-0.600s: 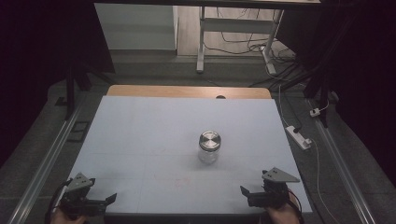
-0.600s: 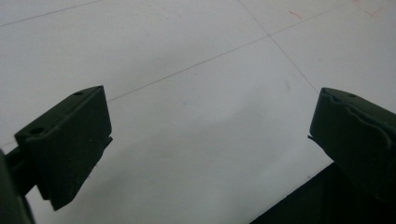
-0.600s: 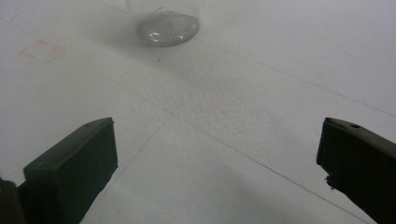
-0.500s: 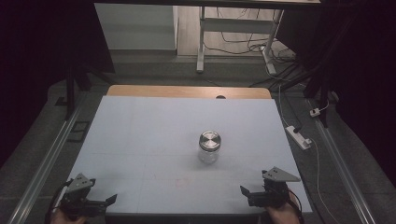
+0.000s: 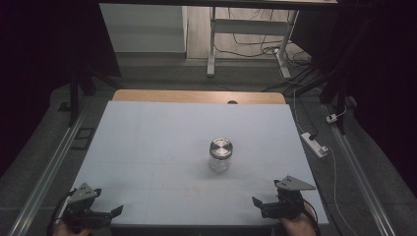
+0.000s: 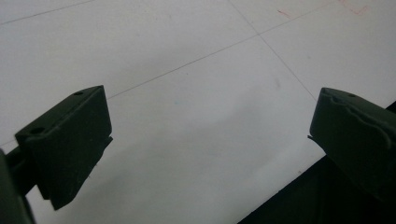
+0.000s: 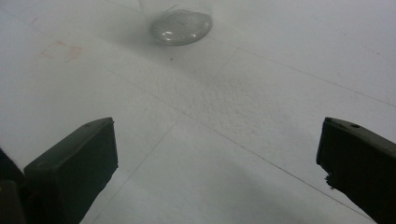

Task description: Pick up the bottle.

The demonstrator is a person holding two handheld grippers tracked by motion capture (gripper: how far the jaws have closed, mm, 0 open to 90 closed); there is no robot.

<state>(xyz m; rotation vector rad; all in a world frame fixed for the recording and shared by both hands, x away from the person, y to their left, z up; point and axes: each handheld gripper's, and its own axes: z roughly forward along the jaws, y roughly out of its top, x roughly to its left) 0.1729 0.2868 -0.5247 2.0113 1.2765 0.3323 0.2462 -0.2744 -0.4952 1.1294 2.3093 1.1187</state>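
Glass jar (image 5: pixel 220 155) with metal lid, upright on the bench (image 5: pixel 147 142), ahead and to the left of the right tool (image 5: pixel 268 209), well apart. Left tool (image 5: pixel 105 216) farther off. Both tools spread wide, holding nothing. Approach level, straddling the glass below the lid, closing gently to avoid tipping.

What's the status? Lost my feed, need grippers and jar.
Left gripper and right gripper open, empty, at near table edge. Clear glass jar with silver metal lid upright mid-table, untouched. Path clear.
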